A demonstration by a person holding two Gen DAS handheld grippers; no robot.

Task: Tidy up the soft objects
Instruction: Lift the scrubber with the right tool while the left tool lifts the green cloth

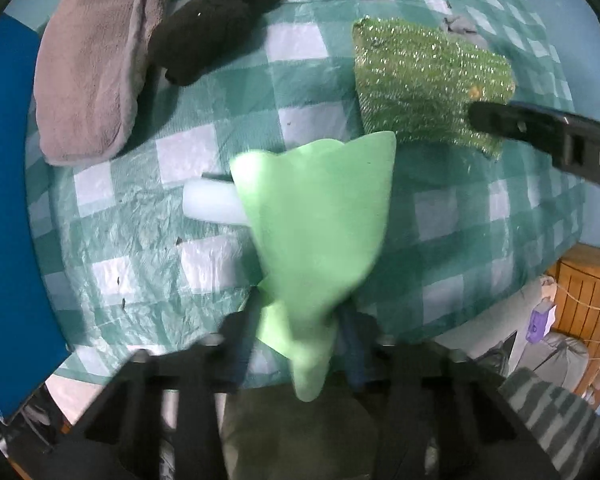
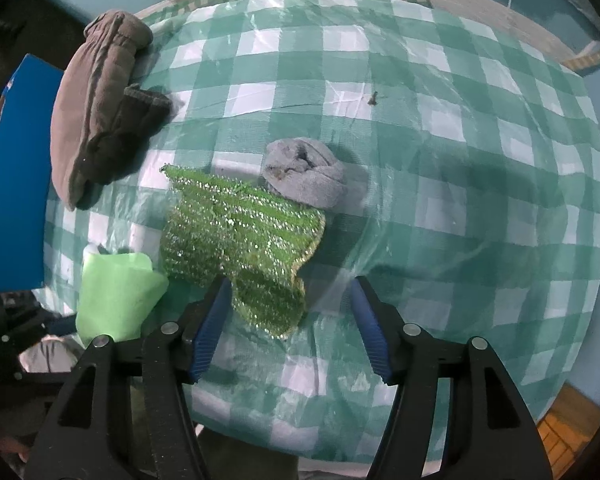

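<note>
My left gripper (image 1: 300,312) is shut on a light green cloth (image 1: 316,232), held above the checked table; the cloth also shows at the left of the right wrist view (image 2: 116,296). A glittery green scrubber (image 2: 236,240) lies mid-table, also seen in the left wrist view (image 1: 424,84). My right gripper (image 2: 288,312) is open, its jaws straddling the scrubber's near corner; one finger (image 1: 540,128) shows in the left wrist view. A grey rolled cloth (image 2: 304,176) lies just behind the scrubber. A black sock (image 1: 216,20) and a grey-brown towel (image 1: 88,64) lie at the far left.
A pale blue-white object (image 1: 208,204) lies on the table (image 2: 460,184) partly under the held cloth. A blue box (image 1: 8,208) stands at the left edge. A wooden crate (image 1: 584,288) and clutter sit below the table's right side.
</note>
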